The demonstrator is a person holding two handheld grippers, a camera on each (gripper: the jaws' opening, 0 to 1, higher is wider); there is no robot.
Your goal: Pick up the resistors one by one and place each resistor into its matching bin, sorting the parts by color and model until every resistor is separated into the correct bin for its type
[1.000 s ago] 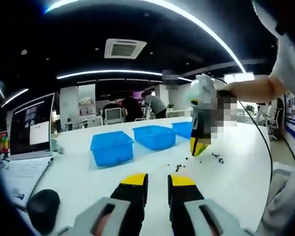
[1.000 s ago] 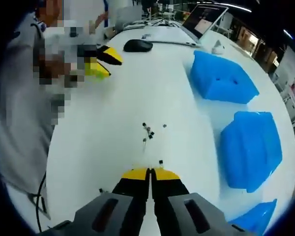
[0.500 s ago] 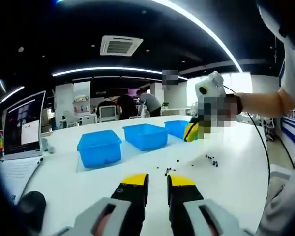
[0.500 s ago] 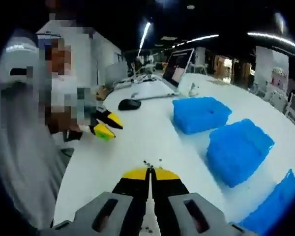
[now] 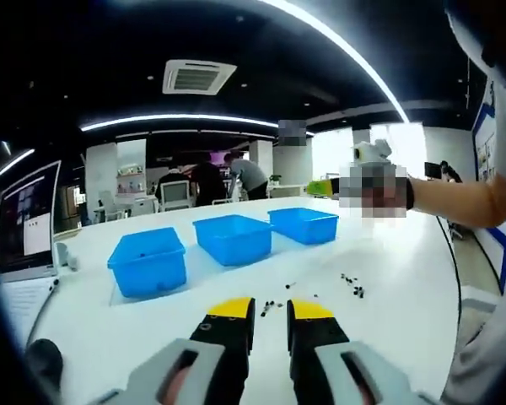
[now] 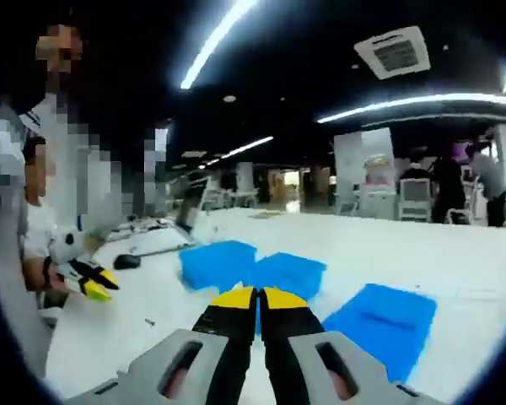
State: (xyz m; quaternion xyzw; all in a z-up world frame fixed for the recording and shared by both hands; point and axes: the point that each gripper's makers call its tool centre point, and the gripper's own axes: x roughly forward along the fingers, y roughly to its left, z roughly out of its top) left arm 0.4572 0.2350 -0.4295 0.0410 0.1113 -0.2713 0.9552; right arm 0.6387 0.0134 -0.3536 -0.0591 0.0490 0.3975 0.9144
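Three blue bins stand in a row on the white table [image 5: 405, 253]: a left bin [image 5: 148, 260], a middle bin [image 5: 232, 238] and a far bin [image 5: 304, 224]. Small dark resistors lie loose in two patches, one [image 5: 270, 305] just beyond my left gripper [image 5: 270, 314] and another [image 5: 352, 285] to the right. The left jaws stand slightly apart with nothing between them. My right gripper [image 6: 257, 299] is shut, raised above the table and facing the bins [image 6: 287, 272]. Whether a resistor sits between its jaws is too small to tell. It also shows as a yellow tip [image 5: 320, 187] held up by a hand.
A laptop [image 5: 21, 224] and a dark mouse [image 5: 38, 359] sit at the table's left end. The left gripper [image 6: 93, 283] shows in the right gripper view beside the person. People and desks stand far behind the table.
The right gripper rose from the resistor patch, still shut, and now points level across the bins. The left gripper view shifted a little; its jaws kept the same gap.
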